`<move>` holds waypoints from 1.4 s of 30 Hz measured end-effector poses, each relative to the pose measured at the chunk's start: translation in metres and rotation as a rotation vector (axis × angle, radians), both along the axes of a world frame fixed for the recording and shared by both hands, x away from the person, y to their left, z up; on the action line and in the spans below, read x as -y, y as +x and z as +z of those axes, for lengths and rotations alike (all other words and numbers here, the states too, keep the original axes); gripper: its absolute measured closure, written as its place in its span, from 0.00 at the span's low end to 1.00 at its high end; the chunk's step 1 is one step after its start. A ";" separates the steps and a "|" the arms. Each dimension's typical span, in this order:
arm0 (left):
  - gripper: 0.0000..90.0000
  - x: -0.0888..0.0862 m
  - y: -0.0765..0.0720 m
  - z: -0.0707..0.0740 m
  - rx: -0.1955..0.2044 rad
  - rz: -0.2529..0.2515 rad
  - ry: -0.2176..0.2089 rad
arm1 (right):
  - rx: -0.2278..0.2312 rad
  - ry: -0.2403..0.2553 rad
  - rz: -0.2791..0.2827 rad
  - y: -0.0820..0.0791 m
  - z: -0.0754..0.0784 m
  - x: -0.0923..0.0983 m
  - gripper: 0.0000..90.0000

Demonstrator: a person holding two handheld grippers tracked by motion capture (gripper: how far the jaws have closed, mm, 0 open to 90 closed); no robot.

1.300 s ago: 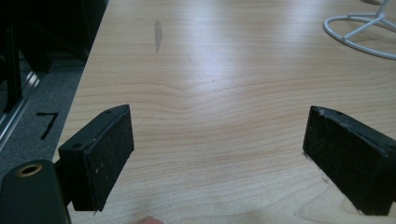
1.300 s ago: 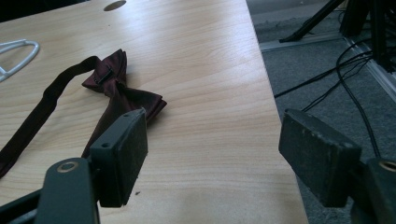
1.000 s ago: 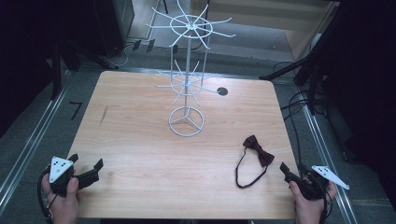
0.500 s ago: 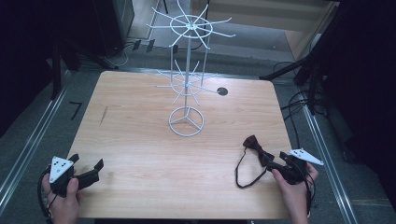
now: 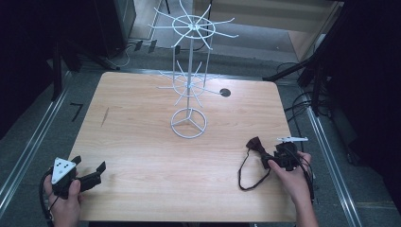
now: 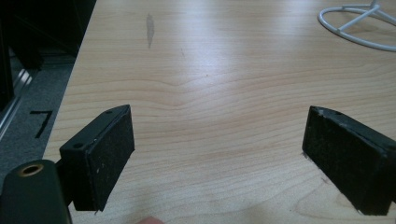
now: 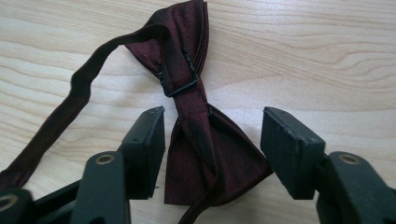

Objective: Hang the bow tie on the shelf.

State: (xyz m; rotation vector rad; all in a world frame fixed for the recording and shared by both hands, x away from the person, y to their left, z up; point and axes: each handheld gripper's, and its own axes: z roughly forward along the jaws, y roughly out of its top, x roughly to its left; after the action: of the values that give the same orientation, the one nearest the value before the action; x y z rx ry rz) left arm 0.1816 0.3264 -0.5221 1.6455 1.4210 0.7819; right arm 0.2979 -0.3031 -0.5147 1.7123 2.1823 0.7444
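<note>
At the table's four o'clock, our right gripper [image 7: 212, 154], jaws just closing but not yet pressing, straddles one wing of the soft, light, floppy maroon bow tie [image 7: 205, 140], best pinched near its stiffer knot.

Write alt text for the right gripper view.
A dark red bow tie lies on a light wooden table, one wing between the open black jaws of the right hand-held gripper, which have just been closing without pressing it yet. Its strap curves away to the left.
</note>
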 end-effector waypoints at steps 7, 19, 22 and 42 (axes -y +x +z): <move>0.11 -0.002 -0.001 0.000 -0.011 -0.010 -0.020 | -0.049 -0.036 0.008 0.007 0.000 -0.006 0.55; 0.11 -0.003 -0.002 0.000 -0.014 -0.020 -0.034 | -0.120 0.022 0.036 0.008 -0.001 -0.011 0.87; 0.11 -0.003 -0.002 0.000 -0.015 -0.017 -0.033 | -0.115 0.018 0.045 0.007 0.000 -0.012 0.91; 0.11 -0.001 -0.003 0.000 -0.006 -0.002 -0.020 | 0.223 0.154 0.137 -0.024 0.037 -0.050 0.94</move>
State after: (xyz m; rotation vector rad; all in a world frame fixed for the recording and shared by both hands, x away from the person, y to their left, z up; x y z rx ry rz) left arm 0.1787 0.3276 -0.5223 1.6351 1.4266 0.7591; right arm 0.2740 -0.2532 -0.4773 1.4752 2.1502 1.1081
